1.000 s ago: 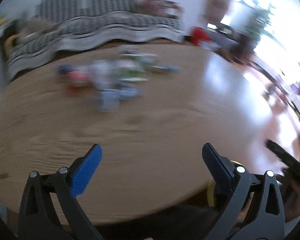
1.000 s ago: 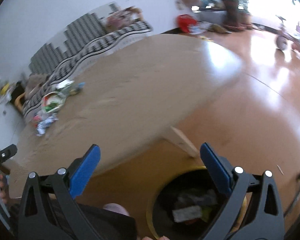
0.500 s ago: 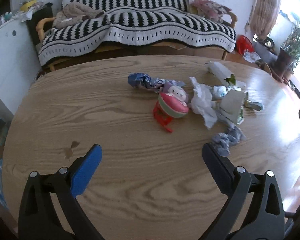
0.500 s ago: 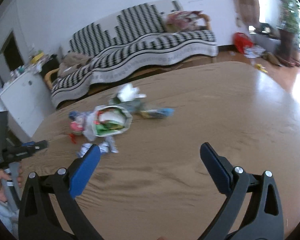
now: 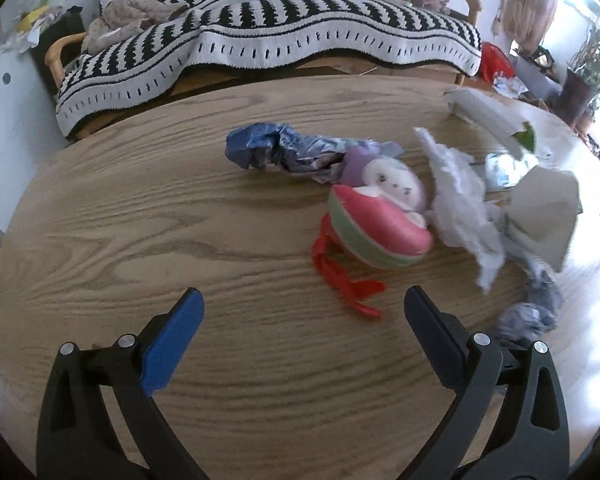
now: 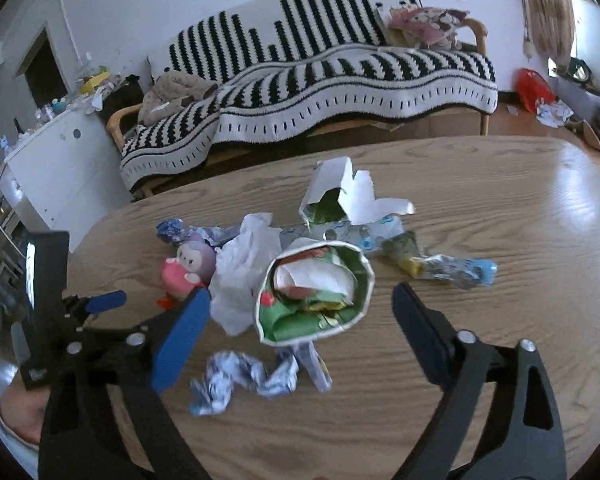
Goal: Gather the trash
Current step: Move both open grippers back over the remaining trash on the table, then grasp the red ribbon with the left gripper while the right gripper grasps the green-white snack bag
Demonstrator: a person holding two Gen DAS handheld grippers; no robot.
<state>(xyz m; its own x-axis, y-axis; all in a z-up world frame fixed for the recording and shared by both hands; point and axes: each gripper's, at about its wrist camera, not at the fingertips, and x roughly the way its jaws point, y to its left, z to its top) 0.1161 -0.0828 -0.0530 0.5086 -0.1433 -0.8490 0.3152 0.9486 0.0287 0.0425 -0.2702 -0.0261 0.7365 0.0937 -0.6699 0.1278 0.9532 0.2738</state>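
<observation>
A pile of trash lies on the oval wooden table (image 5: pixel 100 240). In the left wrist view: a crumpled blue foil wrapper (image 5: pixel 276 150), white tissue (image 5: pixel 460 200), a small crumpled grey-blue wrapper (image 5: pixel 528 316), a white carton (image 5: pixel 488 114). A pink plush toy (image 5: pixel 376 224) with a red strap (image 5: pixel 344 280) lies among them. My left gripper (image 5: pixel 300 332) is open and empty, just short of the red strap. My right gripper (image 6: pixel 300 320) is open and empty, around the green-and-white paper cup (image 6: pixel 316 292) lying on its side. A crumpled blue-white wrapper (image 6: pixel 240 376) lies below it.
A striped black-and-white sofa (image 6: pixel 320 84) stands behind the table. A white cabinet (image 6: pixel 56 160) is at the left. The left gripper also shows in the right wrist view (image 6: pixel 96 304). A torn white carton (image 6: pixel 340 192) and a blue-yellow wrapper (image 6: pixel 444 268) lie farther back.
Both grippers have swung from beside the bin toward the table and moved in close to the trash pile. Both stay open and empty.
</observation>
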